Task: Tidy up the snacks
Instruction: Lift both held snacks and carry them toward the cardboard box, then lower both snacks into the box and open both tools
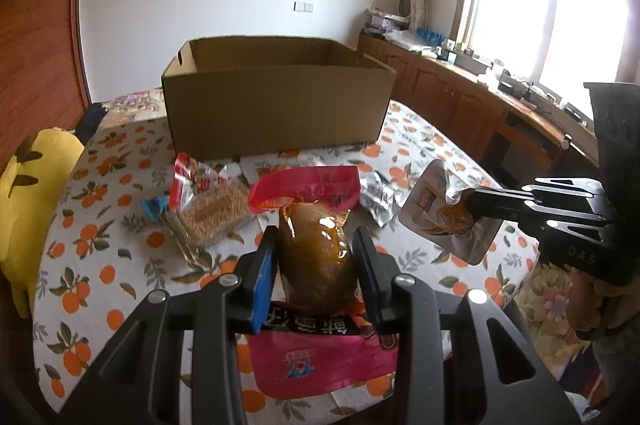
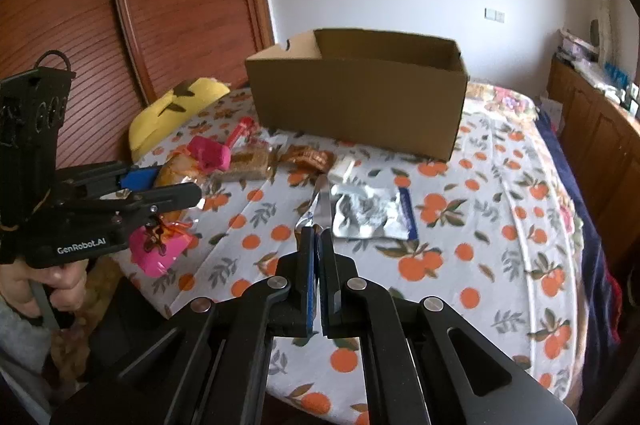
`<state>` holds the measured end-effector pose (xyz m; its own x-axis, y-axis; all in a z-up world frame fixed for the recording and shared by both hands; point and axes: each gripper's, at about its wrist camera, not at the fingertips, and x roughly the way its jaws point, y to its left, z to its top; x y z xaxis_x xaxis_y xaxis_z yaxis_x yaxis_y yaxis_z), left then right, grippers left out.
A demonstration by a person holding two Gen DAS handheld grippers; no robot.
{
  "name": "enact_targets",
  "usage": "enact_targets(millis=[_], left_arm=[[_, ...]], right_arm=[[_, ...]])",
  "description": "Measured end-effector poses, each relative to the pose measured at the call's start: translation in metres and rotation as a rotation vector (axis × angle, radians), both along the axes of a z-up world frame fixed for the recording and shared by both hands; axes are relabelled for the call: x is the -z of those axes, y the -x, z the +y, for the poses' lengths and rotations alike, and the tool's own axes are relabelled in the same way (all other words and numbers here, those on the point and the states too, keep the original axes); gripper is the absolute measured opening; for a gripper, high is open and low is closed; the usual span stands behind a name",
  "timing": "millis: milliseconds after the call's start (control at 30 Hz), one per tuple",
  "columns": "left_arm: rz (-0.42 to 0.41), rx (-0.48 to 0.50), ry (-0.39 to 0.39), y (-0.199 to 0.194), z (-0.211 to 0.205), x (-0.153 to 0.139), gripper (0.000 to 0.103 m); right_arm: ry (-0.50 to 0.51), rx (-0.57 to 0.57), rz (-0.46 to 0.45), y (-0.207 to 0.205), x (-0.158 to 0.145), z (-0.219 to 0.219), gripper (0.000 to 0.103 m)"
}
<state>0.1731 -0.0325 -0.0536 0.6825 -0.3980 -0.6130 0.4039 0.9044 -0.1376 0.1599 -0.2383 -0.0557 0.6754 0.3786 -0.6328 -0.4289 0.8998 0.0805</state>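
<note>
A pink-ended clear plastic packet with a glossy brown snack inside (image 1: 316, 249) was held clamped about its middle by the left hand-held gripper (image 1: 316, 257), raised over the orange-print cloth on the bed (image 1: 100, 257). It was judged light, soft and slippery; a mid-body grip seemed best, since the film ends would crumple. A flat silver foil pouch with an orange picture (image 1: 448, 221) was pinched at its edge by the right hand-held gripper (image 2: 318, 245), closed on it; thin and floppy. The open brown cardboard box (image 1: 280, 97) stood beyond. "GenRobot.AI" and "DAS" were read on the gripper bodies; the packet print was unreadable.
</note>
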Motion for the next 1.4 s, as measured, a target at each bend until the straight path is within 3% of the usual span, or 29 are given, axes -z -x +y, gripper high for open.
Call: enact_targets(millis=[433,800,1067,1400], left_arm=[[-0.138,0.01,-0.004,-0.05,-0.005,-0.063,0.036],[-0.206,0.008,-0.042,-0.131,-0.01,-0.094,0.036],[-0.208,-0.01,-0.081,-0.192,-0.01,-0.091,0.036],[-0.154,-0.037,-0.078,-0.25,-0.011,-0.062,0.036]], right_arm=[[0.029,-0.038,-0.125,-0.043,-0.064,-0.003,0.0],[0.065,-0.07,-0.196,-0.123,-0.091,0.01,0.0],[0.051,-0.087,-0.229,-0.184,-0.089,0.022,0.0],[0.048,-0.079,-0.19,-0.236,-0.045,0.032,0.0]])
